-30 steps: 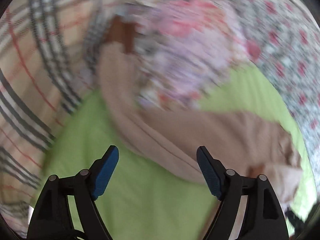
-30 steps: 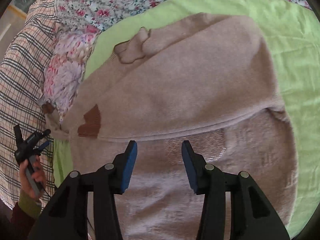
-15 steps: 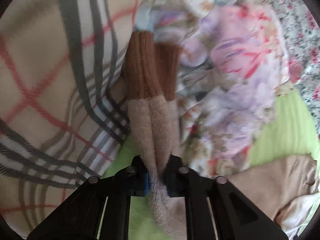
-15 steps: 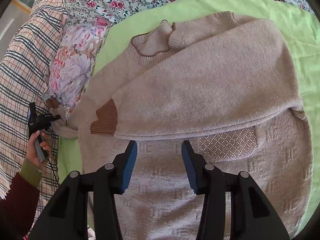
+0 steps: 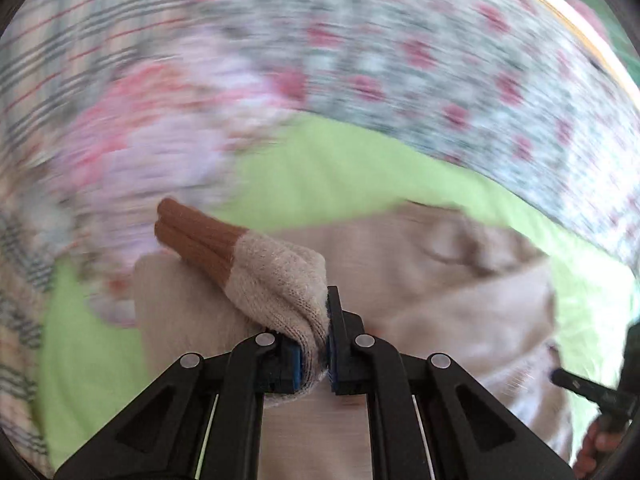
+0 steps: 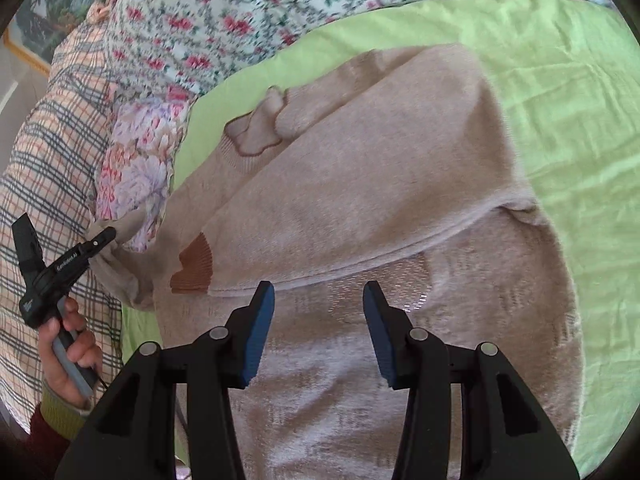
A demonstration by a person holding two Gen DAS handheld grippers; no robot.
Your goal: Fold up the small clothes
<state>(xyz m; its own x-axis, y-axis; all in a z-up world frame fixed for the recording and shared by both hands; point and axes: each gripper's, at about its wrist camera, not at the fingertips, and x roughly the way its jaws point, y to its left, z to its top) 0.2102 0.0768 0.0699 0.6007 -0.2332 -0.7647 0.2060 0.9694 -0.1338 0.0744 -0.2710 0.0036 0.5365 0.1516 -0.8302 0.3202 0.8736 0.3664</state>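
The left claw is clenched on the beige knitted sweater's brown-cuffed sleeve; the right claw hangs released, seemingly above the sweater's body.

A light green sheet covered the bed and carried everything else. A beige knitted sweater lay spread directly on that sheet, filling most of its middle, its neckline toward the far side and one sleeve folded across its body, brown cuff on top. Beyond the sweater's neckline a cloth with small red flowers lay along the sheet's far edge. To the left of the sweater, a pink and lilac flowered cloth overlapped the sheet's edge, and a checked blanket lay further left still, beside that flowered cloth.
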